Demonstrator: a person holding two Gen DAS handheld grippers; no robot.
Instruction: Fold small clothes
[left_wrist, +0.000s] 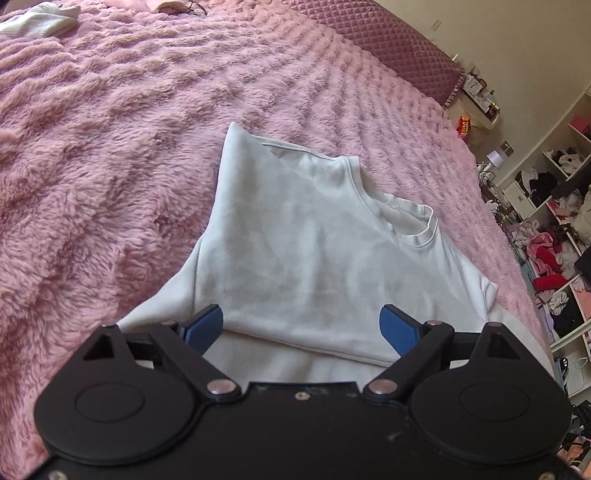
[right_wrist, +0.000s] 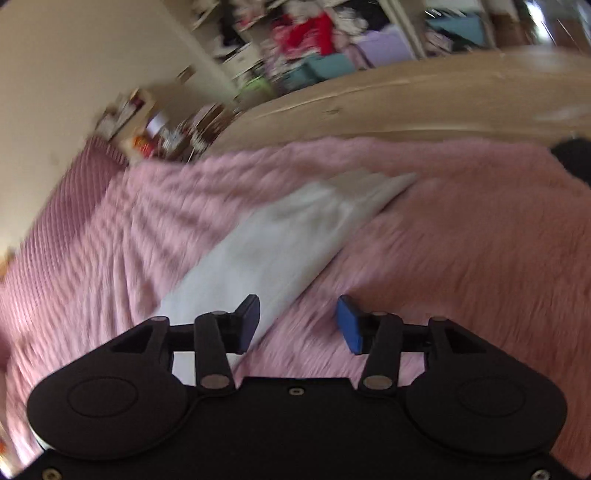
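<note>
Left gripper (left_wrist: 302, 326): blue pads spread wide, nothing pinched between them; they hang just over the near hem of the white shirt (left_wrist: 314, 251), which passes under the gap without being pressed. Released.

Right gripper (right_wrist: 297, 324): jaws parted, empty. The left pad sits over the edge of the white cloth (right_wrist: 273, 243), the right pad over bare pink fur. This view is smeared with blur, so fine contact cannot be told — but no fabric stands between the pads.

The shirt lies flat on the pink fluffy blanket (left_wrist: 110, 147) that covers the bed. One side appears already turned in over the body; the ribbed collar (left_wrist: 417, 229) shows to the right, a sleeve or shoulder corner points away toward the far side. A lower layer shows beneath the near hem.

Further out: another pale garment (left_wrist: 40, 20) lies at the far corner of the blanket, well apart. A quilted headboard (left_wrist: 388, 40) and cluttered shelves (left_wrist: 554, 229) stand beyond.

Risks, as judged:
- The pile is deep — a low pinch could take fur along with cloth and drag the blanket.
- With two layers at the hem, a pad may catch only the top one and undo the fold.
- A hurried right hand may land off the edge and close on nothing.
</note>
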